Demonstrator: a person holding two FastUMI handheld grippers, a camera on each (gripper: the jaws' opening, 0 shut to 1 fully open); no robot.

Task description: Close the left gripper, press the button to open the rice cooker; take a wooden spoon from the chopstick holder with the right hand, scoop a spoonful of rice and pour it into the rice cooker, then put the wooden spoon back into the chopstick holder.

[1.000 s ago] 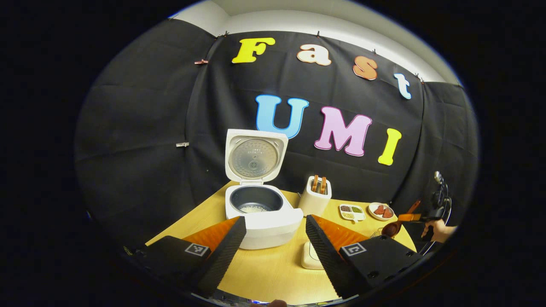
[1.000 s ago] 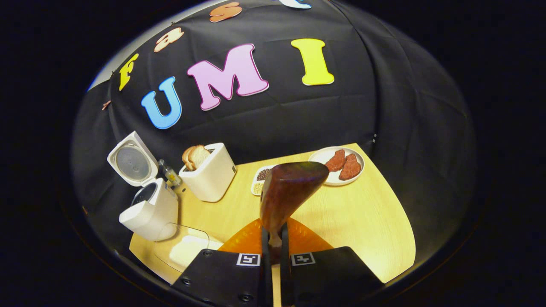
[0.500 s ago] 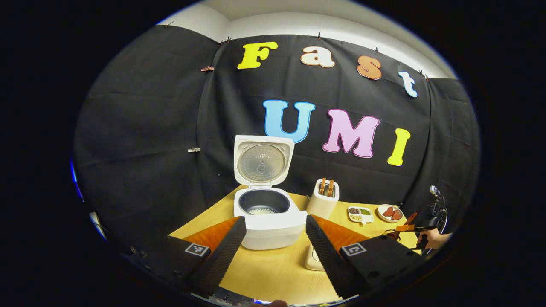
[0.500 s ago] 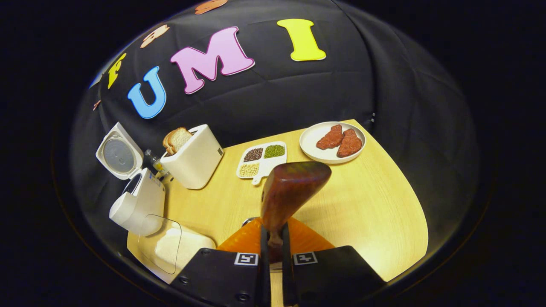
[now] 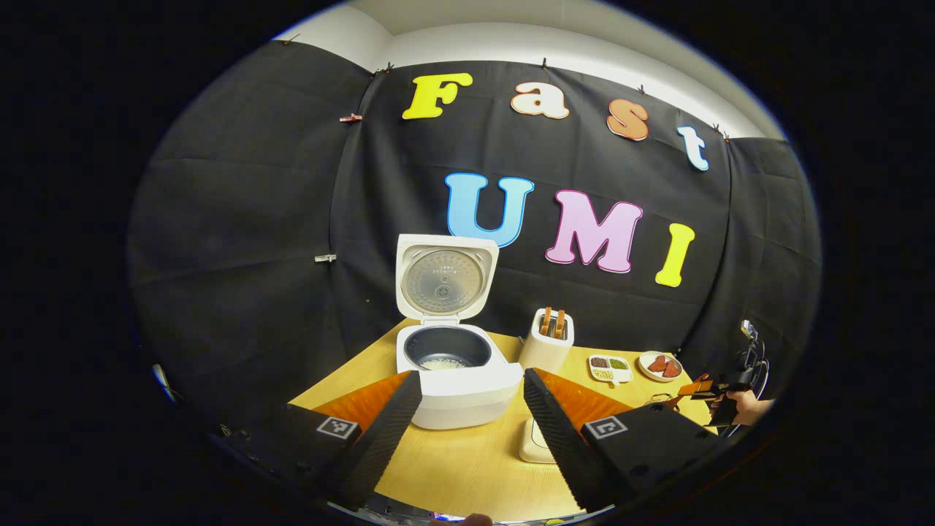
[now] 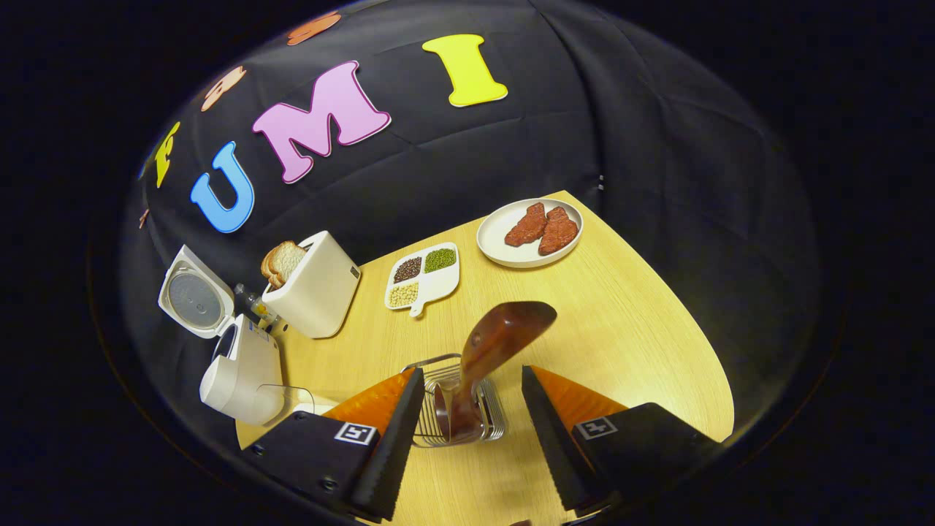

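Right gripper view: the wooden spoon stands in the wire chopstick holder on the table, handle end down inside the holder and bowl end up. Its long axis leans away from the camera and toward the right of this view, the bowl pointing up toward the plate with its 2 reddish pieces. The right gripper is spread wide, its 2 fingers standing on either side of the holder and touching neither it nor the spoon. Beyond the holder lies a divided dish with 3 compartments of grains, then a toaster with bread in it, and at the left the rice cooker with its lid raised.

In the left gripper view, the rice cooker sits just ahead with its lid upright and a little white rice in the dark inner pot. The left gripper is spread wide and holds nothing. A small white container rests on the table near its right finger. Far right, a hand holds the other gripper.
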